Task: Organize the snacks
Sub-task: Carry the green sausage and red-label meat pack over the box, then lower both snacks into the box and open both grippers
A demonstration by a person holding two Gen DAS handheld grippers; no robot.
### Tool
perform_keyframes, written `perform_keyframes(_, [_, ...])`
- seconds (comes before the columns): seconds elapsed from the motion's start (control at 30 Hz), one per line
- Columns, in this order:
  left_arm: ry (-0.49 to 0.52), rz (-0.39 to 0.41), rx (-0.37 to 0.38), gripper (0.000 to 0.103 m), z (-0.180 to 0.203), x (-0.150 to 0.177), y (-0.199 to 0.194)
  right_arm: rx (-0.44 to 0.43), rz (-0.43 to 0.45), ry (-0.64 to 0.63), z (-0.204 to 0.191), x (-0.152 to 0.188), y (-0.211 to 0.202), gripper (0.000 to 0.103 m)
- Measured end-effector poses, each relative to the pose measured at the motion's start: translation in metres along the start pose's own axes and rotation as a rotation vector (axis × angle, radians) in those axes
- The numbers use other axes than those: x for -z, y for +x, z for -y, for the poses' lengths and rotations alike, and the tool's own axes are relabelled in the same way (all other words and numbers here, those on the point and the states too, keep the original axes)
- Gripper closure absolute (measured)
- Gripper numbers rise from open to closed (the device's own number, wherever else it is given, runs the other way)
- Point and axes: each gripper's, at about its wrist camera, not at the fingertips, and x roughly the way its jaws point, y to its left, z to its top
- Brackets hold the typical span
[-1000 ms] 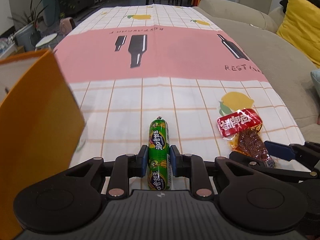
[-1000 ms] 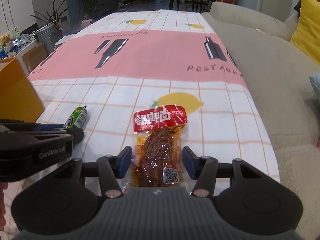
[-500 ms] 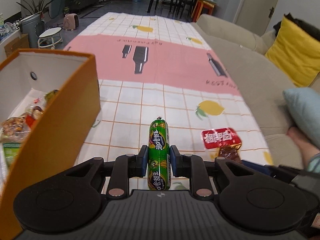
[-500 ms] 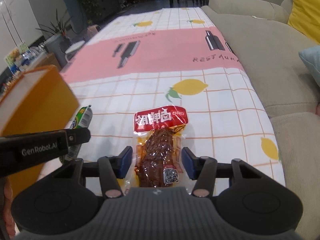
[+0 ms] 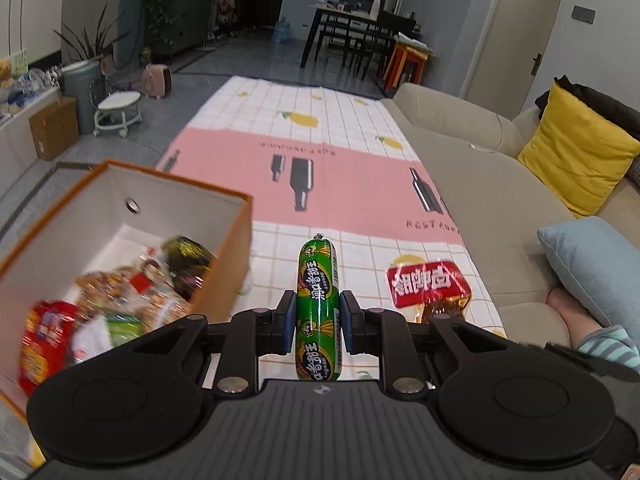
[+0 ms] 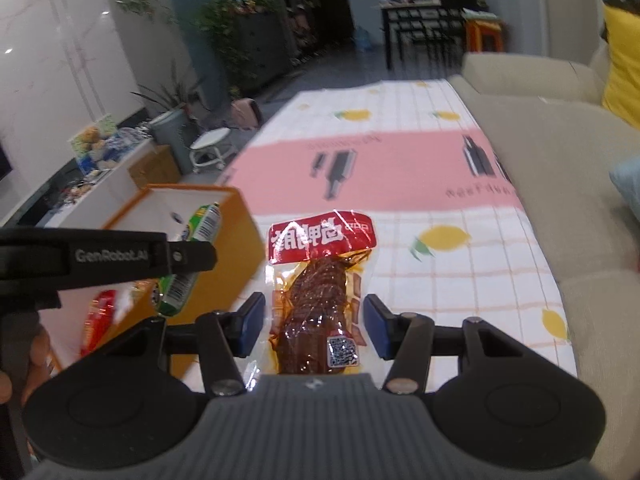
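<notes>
Gripping: the left claw (image 5: 317,320) is closed on a green sausage (image 5: 317,308), blue pads pressed to both its sides, the stick pointing straight ahead between them.
Sausage position: held in the air, just right of the orange box (image 5: 224,264) and clear of the cloth.
Right claw (image 6: 314,326): the red-topped meat packet (image 6: 320,300) sits between its blue pads; a gap shows on each side of the clear wrapper, so I cannot tell whether it is pinched or loose.
Packet position: raised above the checked cloth (image 6: 460,280), red label end pointing away, code sticker near the claw body.
Box: open at the top, white inside, standing at the left of the cloth; blurred wrapped snacks (image 5: 132,300) lie on its bottom, one of them red.
Cross view: from the right wrist, the left claw's black arm (image 6: 108,258) crosses in front of the box, with the sausage (image 6: 188,260) over the box's near edge.
Cloth: pink band with dark bottle prints, lemon prints on white checks.
Surroundings: beige sofa (image 5: 480,184) along the right, with a yellow cushion (image 5: 576,156) and a pale blue cushion (image 5: 592,264).
</notes>
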Motion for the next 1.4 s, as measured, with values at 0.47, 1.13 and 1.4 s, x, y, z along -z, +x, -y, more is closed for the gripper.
perform_keyframes(0.47, [-0.031,-0.030,-0.026,0.078,-0.114,-0.062,-0.023,-0.189,0.015,-0.247,-0.105,-0.065,0.022,0.051])
perform_keyframes(1.13, [0.034,-0.324,-0.134,0.078,-0.193,-0.071,0.121,-0.175,-0.314,-0.658,-0.189,-0.088,0.200,0.051])
perform_keyframes(1.4, [0.097,-0.379,-0.166,0.078,-0.194,-0.061,0.148,-0.166,-0.378,-0.699,-0.190,-0.083,0.242,0.050])
